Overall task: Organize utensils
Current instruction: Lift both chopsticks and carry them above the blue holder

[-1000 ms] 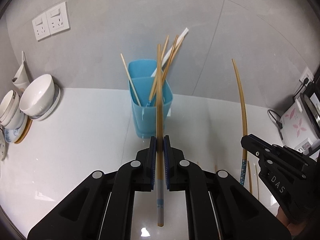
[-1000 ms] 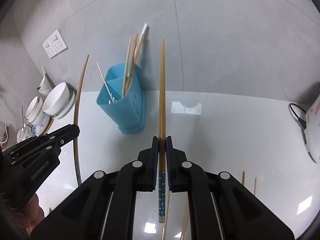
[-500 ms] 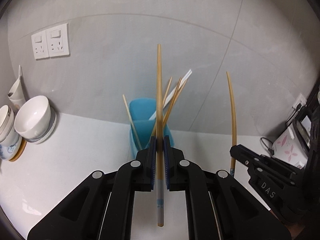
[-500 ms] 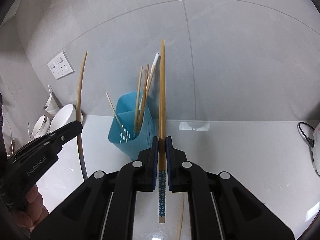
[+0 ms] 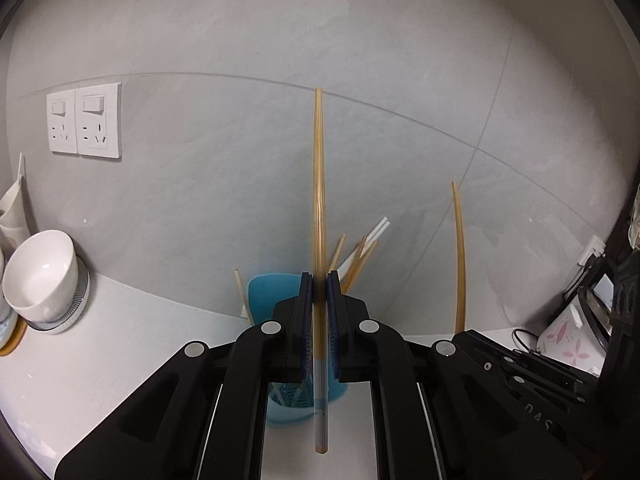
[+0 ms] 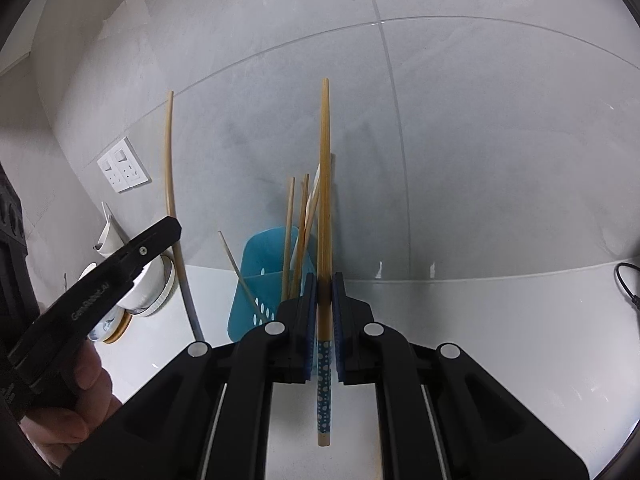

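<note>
My left gripper (image 5: 319, 286) is shut on a bamboo chopstick with a grey-striped end (image 5: 318, 200), held upright. My right gripper (image 6: 325, 286) is shut on a bamboo chopstick with a blue dotted end (image 6: 325, 208), also upright. A blue plastic utensil holder (image 6: 264, 264) with several chopsticks in it stands on the white counter by the wall, just beyond and below both grippers; it also shows in the left wrist view (image 5: 268, 296), partly hidden by my jaws. The right gripper's chopstick (image 5: 459, 256) shows in the left view, the left gripper (image 6: 120, 264) in the right view.
White bowls (image 5: 40, 276) on plates stand at the left by the wall, below two wall sockets (image 5: 84, 124). A white appliance with a flower print (image 5: 568, 340) and a cable (image 6: 628, 284) are at the right. A grey tiled wall is close behind.
Both grippers have tilted up and moved closer to the blue holder, which has sunk in both views and is now partly behind the jaws. Both chopsticks stay gripped.
</note>
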